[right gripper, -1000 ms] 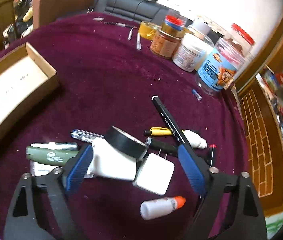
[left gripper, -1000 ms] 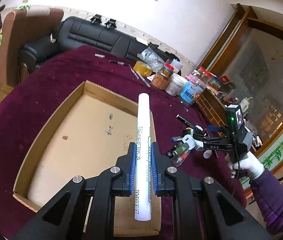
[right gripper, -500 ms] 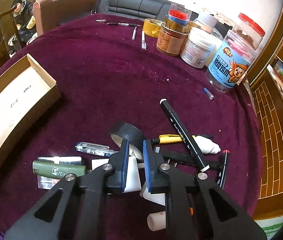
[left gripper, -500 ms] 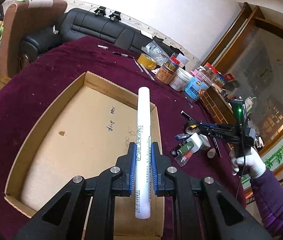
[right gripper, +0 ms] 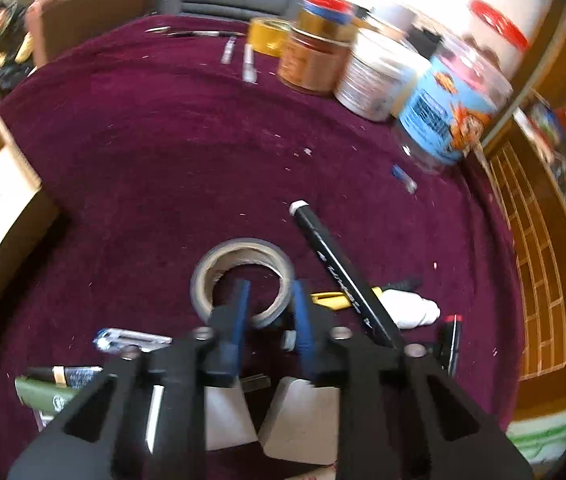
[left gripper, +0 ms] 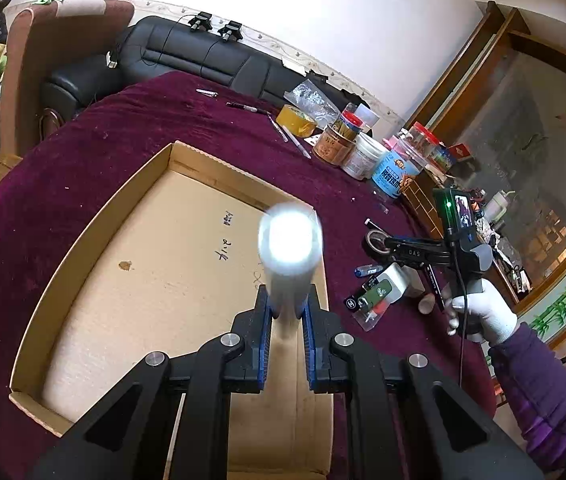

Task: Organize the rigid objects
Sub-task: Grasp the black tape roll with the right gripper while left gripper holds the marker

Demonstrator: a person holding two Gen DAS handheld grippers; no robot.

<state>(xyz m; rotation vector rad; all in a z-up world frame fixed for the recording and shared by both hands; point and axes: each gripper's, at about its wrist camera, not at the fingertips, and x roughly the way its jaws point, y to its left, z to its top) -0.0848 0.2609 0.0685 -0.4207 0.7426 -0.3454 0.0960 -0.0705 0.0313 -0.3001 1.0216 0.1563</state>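
1. We are clamping a white cylindrical tube [left gripper: 289, 256] in our left gripper [left gripper: 287, 312], end-on and blurred, above the shallow cardboard box [left gripper: 83, 240].
2. Our right gripper [right gripper: 269, 308], jaws narrow, is straddling the grey tape roll's [right gripper: 207, 280] wall beside a black marker [right gripper: 339, 272].

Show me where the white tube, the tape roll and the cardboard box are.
white tube [left gripper: 289, 240]: left wrist view, its blurred end face.
tape roll [right gripper: 205, 276]: right wrist view, left rim.
cardboard box [left gripper: 91, 232]: left wrist view, left wall.

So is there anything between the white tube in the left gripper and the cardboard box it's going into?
Nothing visible. The left hand-held gripper holds the white tube directly over the open box, whose floor shows only handwriting and a small stain.
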